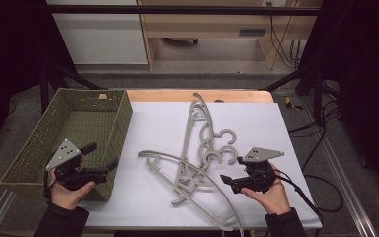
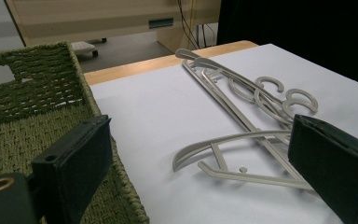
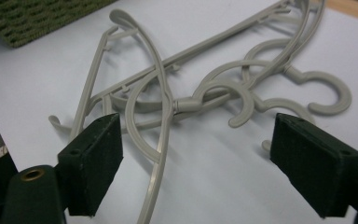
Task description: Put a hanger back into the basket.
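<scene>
Hangers (image 1: 197,153) lie tangled mid-table, right of basket (image 1: 34,148). Left tongs (image 1: 100,157) and right tongs (image 1: 230,180) both gape, empty. Risk: lifting one hanger drags its hooked neighbours.

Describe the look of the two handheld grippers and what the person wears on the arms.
Both the left gripper and the right gripper are black, with two blocky dark padded jaws and a grey three-cornered plate on top. A brass-coloured fitting sits at a jaw base. A black cable trails from the right one. The sleeves are dark.
</scene>
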